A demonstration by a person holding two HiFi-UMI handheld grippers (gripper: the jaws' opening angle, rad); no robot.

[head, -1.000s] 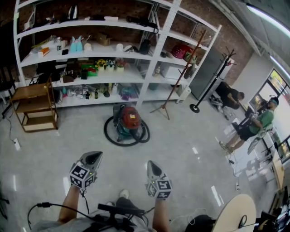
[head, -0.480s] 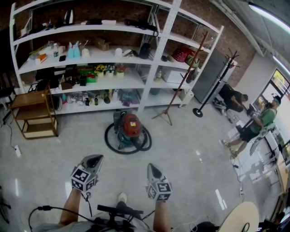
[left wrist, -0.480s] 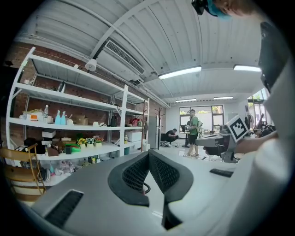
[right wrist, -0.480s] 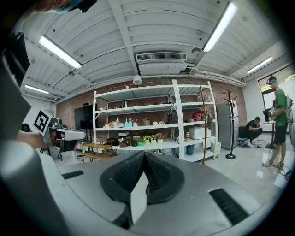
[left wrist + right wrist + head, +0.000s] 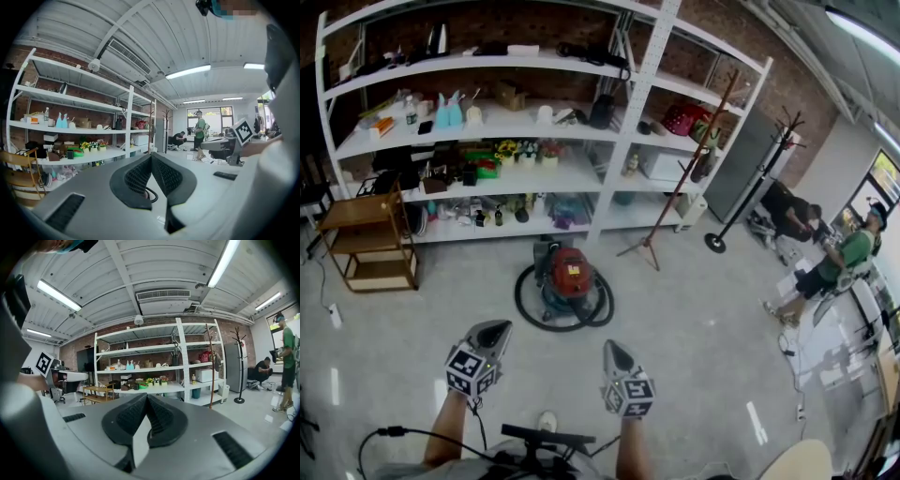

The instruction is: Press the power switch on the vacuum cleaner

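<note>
The vacuum cleaner (image 5: 570, 274), with a red lid and a teal body, stands on the floor in front of the shelves, its black hose (image 5: 528, 310) coiled around it. In the head view my left gripper (image 5: 495, 328) and right gripper (image 5: 611, 347) are held side by side in the air. Both point toward the vacuum from well short of it. Each has its jaws shut with nothing between them. In the left gripper view (image 5: 151, 156) a loop of the black hose (image 5: 151, 194) shows below the closed tips. The right gripper view (image 5: 146, 396) looks at the shelves; the vacuum is hidden there.
A tall white shelf rack (image 5: 609, 141) full of small items fills the back. A low wooden shelf (image 5: 370, 239) stands at the left, a tripod stand (image 5: 649, 246) and a coat stand (image 5: 717, 242) at the right. Two people (image 5: 834, 267) are at the far right. A cable (image 5: 394, 433) runs by my feet.
The view has moved closer to the vacuum, which now sits lower and a little larger in the head view. Both grippers keep the same pose and stay shut.
</note>
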